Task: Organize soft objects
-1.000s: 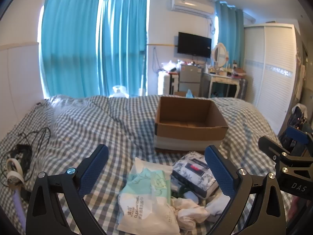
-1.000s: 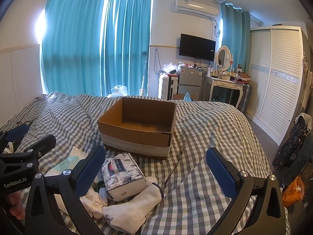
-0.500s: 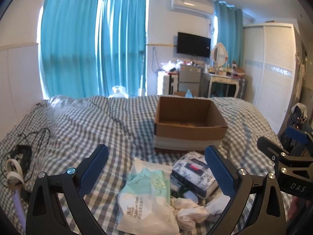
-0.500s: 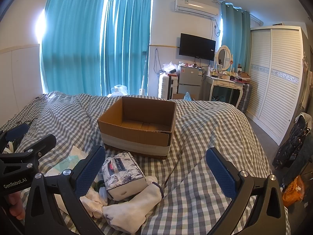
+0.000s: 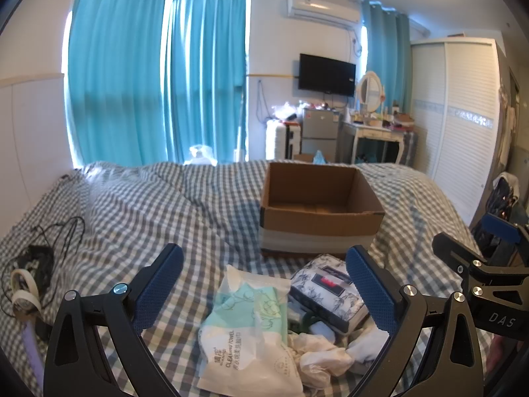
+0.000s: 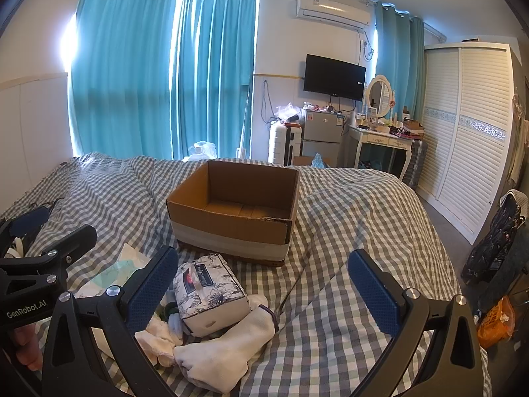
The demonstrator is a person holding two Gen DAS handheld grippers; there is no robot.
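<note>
Checked bedding — limp white sock, seemingly rumpled.

Grey-and-white checked bed; brown cardboard box at 12 o'clock; blue-floral white tissue pack; white sock; teal curtains.

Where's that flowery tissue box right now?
In the right wrist view the tissue box sits on the checked bed, lower left of centre, just in front of the cardboard box, with a white sock below it.
</note>
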